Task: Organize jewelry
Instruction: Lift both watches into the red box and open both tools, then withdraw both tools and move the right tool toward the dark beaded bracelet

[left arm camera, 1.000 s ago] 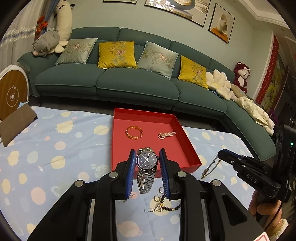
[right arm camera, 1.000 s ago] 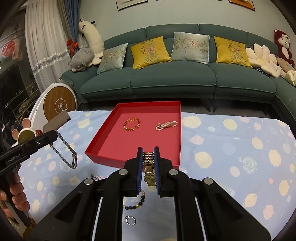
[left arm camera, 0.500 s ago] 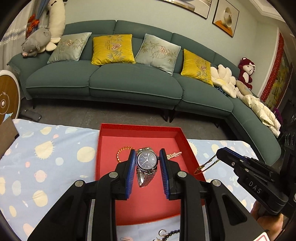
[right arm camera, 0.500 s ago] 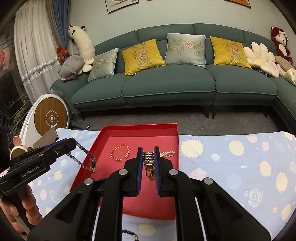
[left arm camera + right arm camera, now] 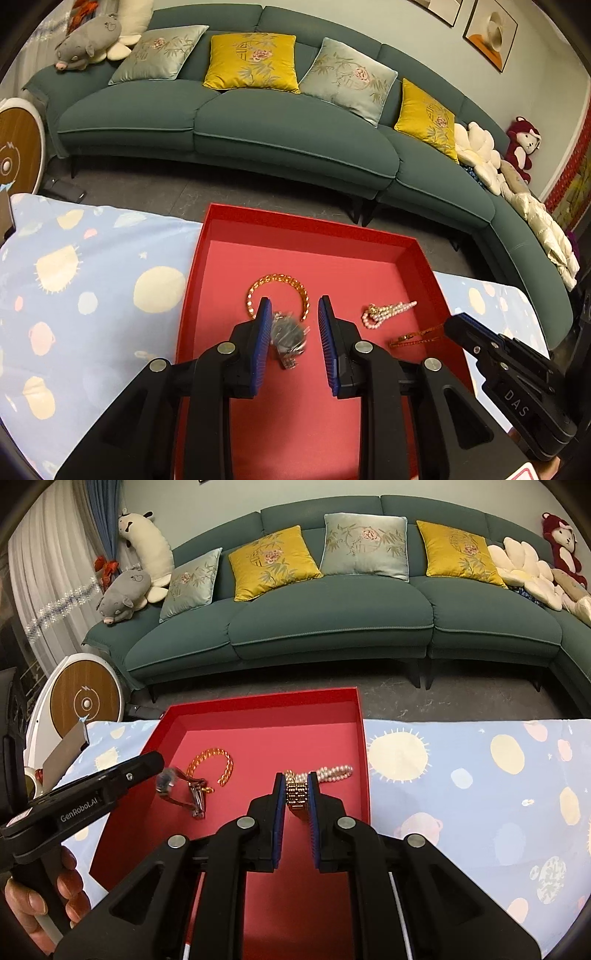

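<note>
A red tray (image 5: 402, 251) (image 5: 364, 746) sits on the spotted blue cloth. My left gripper (image 5: 294, 328) is over it with jaws open; the silver watch (image 5: 288, 338) (image 5: 177, 788) is blurred between them, dropping onto the tray floor. My right gripper (image 5: 296, 794) is shut on a gold watch band (image 5: 296, 794), which hangs over the tray; in the left wrist view it (image 5: 417, 336) trails from the right gripper's tip. An amber bead bracelet (image 5: 277, 284) (image 5: 212, 762) and a pearl bracelet (image 5: 388, 310) (image 5: 332, 771) lie in the tray.
A green sofa (image 5: 258, 122) with cushions runs behind the table. A round white and wood device (image 5: 86, 701) stands at the left. A brown card (image 5: 66, 753) lies on the cloth's left edge.
Both grippers moved forward over the tray. My left gripper opened and let go of the silver watch, which is falling. My right gripper came lower, still holding the gold band.
</note>
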The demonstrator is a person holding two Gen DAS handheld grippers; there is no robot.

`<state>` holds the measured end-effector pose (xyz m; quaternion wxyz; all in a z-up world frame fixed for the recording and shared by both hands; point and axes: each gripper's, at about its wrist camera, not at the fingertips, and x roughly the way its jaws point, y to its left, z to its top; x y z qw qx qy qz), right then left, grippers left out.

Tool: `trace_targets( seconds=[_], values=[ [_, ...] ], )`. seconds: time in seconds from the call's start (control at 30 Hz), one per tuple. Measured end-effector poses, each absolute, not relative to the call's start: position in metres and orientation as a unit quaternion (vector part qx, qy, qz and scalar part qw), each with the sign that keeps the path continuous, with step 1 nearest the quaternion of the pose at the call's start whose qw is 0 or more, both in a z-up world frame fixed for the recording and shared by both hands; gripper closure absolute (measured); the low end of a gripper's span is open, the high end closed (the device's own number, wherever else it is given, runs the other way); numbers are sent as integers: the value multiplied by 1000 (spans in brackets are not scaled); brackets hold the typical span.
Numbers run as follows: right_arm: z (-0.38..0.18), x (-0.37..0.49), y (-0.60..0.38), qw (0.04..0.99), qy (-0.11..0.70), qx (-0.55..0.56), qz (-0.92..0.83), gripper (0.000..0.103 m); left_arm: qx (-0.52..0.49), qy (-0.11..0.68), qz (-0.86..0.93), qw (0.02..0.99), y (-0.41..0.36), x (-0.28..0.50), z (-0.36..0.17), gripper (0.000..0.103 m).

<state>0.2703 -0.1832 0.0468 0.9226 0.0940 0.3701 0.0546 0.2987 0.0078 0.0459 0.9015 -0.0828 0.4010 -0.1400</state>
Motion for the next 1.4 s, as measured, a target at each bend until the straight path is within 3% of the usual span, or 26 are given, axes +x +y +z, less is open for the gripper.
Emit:
trace_targets(
  seconds=[0.07,0.17,0.4,0.47,0.73,1.4],
  values=[
    [46,260,-187,922,372,92,57,89,-76,396,-139,905,12,291,46,78],
    [46,240,-192,919,380,84,61,89,-79,398,-149,902,22,274,50,66],
    [71,180,-203,925,366,89,55,86,-99,407,-141,897,56,220,61,66],
    [79,160,-203,929,357,86,46,74,-75,399,-120,906,60,201,65,66],
    [90,89,-191,939,338,60,31,63,-70,414,-114,901,72,140,57,66],
    [19,90,-149,906,418,19,64,62,-21,436,-115,892,76,120,15,65]
  ],
)
